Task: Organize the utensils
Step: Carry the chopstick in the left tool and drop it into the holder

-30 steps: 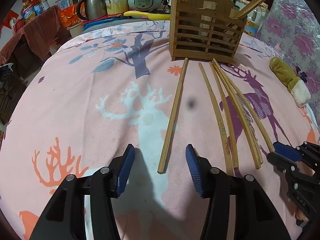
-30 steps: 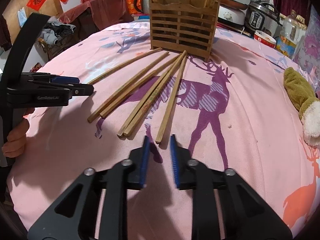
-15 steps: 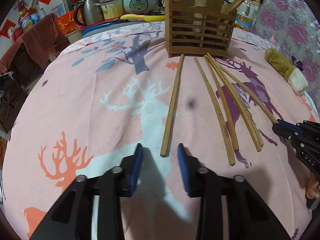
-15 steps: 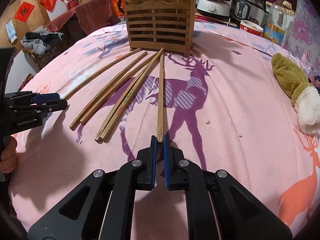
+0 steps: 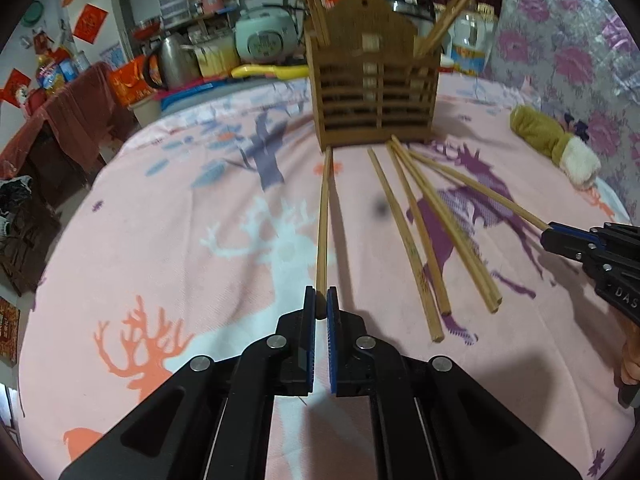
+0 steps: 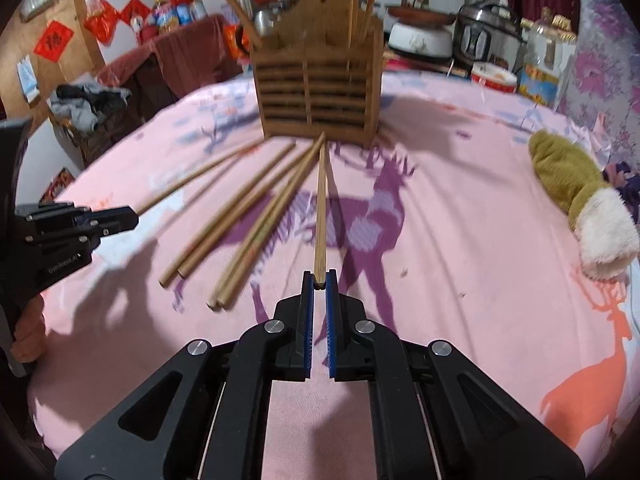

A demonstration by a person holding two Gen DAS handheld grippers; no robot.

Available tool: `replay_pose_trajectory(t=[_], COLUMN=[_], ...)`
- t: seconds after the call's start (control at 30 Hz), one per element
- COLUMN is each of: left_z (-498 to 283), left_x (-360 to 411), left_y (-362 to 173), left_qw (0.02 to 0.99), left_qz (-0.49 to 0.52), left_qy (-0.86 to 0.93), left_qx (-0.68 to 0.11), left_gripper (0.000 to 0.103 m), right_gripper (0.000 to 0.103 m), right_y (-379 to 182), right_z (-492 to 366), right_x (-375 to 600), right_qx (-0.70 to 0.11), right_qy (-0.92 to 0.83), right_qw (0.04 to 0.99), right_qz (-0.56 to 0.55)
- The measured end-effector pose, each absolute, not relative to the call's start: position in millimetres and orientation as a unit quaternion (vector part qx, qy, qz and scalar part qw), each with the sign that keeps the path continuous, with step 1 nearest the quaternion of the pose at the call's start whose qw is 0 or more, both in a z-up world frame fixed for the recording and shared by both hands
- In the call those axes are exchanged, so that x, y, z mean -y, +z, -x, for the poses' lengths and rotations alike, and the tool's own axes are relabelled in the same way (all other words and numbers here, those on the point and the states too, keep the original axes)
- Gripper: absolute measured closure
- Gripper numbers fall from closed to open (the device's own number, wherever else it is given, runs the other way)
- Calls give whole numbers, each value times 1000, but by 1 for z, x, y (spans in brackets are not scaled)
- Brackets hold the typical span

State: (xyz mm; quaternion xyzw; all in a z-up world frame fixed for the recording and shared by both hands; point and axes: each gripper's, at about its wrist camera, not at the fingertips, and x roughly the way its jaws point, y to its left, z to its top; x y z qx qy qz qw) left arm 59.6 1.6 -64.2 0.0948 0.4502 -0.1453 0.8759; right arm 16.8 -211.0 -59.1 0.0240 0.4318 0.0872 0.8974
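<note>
Several long wooden chopsticks lie fanned on the pink deer-print cloth in front of a slatted wooden utensil holder (image 5: 374, 92), which also shows in the right wrist view (image 6: 318, 92) with a few sticks standing in it. My left gripper (image 5: 321, 300) is shut on the near end of the leftmost chopstick (image 5: 323, 216). My right gripper (image 6: 319, 280) is shut on the near end of the rightmost chopstick (image 6: 321, 208). Each gripper appears in the other's view: the right gripper (image 5: 560, 236) holds its stick (image 5: 480, 188), the left gripper (image 6: 120, 216) holds its stick (image 6: 192, 176).
Loose chopsticks (image 5: 416, 232) lie between the two held ones. A green and white plush toy (image 6: 580, 196) lies at the right. Rice cookers, a kettle (image 5: 168, 60) and bottles stand behind the table. The cloth-covered table (image 5: 160, 240) drops off at the left.
Both grippers moved forward and closed onto the near ends of their chopsticks. The left gripper went from wide open to shut; the right closed fully on its stick.
</note>
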Motion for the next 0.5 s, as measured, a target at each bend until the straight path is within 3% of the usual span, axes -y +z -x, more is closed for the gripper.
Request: replay_pose_trajectory(t=[0.5], left_z=[-54], left_x=[3], left_y=[-1], left_qw=[911], left_qz=[-79], left_qy=[-140], left_qx=[-379], left_gripper=[97], right_gripper=[97], right_y=[1], right_z=[-2], right_x=[224], right_qx=[-334], right_qy=[82], right_qw=[938], right_qz=[-50])
